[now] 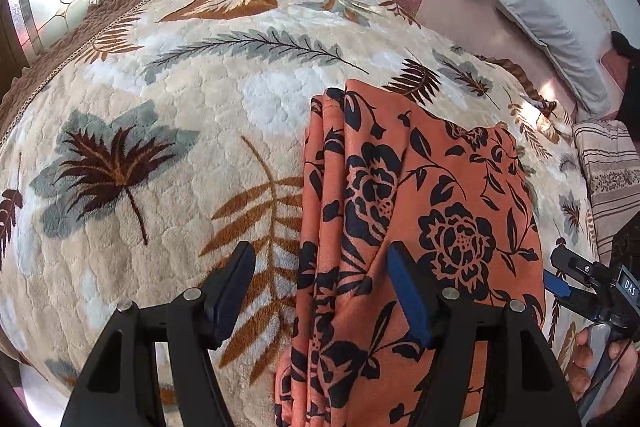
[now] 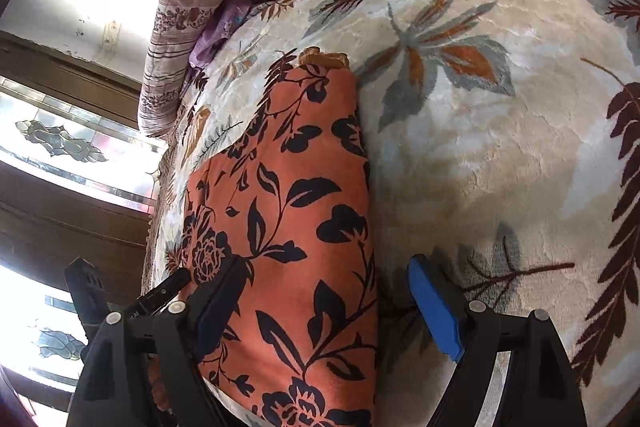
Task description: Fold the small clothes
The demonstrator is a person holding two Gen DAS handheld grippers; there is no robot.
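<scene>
Spread across a bed, a plush leaf-patterned blanket serves as the folding surface, and the orange floral garment is laid flat on it, folded into a long strip, probably ready for a further fold. The left gripper is held apart above its pleated edge, clamping nothing; the right gripper is likewise spread, empty, over the opposite edge. No containers are seen.

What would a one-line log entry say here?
orange black-flowered folded cloth: lying on leaf-print blanket | left gripper: open | right gripper: open
</scene>
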